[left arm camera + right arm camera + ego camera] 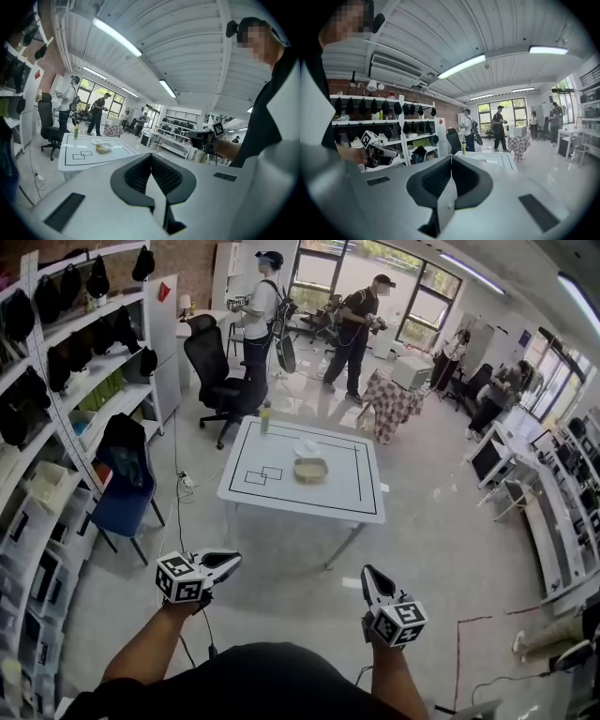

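Tan shallow round bowl (310, 470): it sits near the middle of the white tabletop with black marked lines (281, 498), inside the large black rectangle and well apart from both of my grippers. From the left gripper view I see it low and wide (103, 148), with something pale in it that I cannot make out.
How it should handle: I judge it light and rigid, probably smooth-walled and so a little slippery. Being so shallow, it would tip and spill easily if lifted from one side.
Where to take hold: I would take the rim, one jaw inside the wall and one outside, on the near edge, where nothing stands against it.
Left hand-held gripper (236, 559): clenched, its two dark ribbed pads meeting along one line with nothing between them. I hold it in the air over the floor, short of the tabletop.
Right hand-held gripper (367, 570): also clenched and empty, the pads pressed flat together. It is raised beside the left one, with a gap between the two.
Beside the bowl: a small white round dish (307, 447) lies just behind it, and two small black outlined squares (262, 475) are marked to its left.
Far edge: a yellow-green bottle (265, 416) stands upright there.
Beyond the tabletop: a black office chair (220, 371), and white shelves with dark bags (56, 427) on my left.
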Demonstrator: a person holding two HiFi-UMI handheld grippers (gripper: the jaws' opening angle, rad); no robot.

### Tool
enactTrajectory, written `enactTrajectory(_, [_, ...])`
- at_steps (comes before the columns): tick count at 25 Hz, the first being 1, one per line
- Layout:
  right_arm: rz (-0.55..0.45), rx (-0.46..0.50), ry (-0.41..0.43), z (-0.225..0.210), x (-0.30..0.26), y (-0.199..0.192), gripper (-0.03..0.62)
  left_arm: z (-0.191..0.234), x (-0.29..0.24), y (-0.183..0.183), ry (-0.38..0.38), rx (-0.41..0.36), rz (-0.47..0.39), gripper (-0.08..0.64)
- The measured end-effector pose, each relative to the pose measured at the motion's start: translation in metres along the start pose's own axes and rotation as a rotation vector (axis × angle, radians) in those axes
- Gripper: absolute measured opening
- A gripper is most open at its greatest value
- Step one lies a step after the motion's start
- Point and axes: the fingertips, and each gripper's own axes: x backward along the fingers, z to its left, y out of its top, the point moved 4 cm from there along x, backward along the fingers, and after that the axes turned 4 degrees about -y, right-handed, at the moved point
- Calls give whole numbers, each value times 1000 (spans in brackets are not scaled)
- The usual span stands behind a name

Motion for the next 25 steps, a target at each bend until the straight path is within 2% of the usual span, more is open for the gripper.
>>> enactTrajectory(4, [-1, -50, -12, 10, 1, -2, 14, -11, 2, 1, -17, -5, -7, 21])
enactTrajectory(9, [5, -31, -36, 7, -5, 4, 14, -26, 2, 6, -68, -54, -28, 21])
enactTrajectory(11, [7, -24, -35, 5, -9, 4, 14, -26, 0, 6, -66, -70, -19, 21])
enactTrajectory(14, [20, -34, -17, 6, -17, -3, 14, -18, -5, -1, -67, -46, -9, 21])
enactTrajectory(16, [34, -4, -9, 2, -24, -14, 14, -9, -10, -8, -69, -37, -3, 21])
enactTrajectory(25, [68, -7, -2, -40, -62, -24, 12, 14, -49, 3, -54, -3, 23, 21])
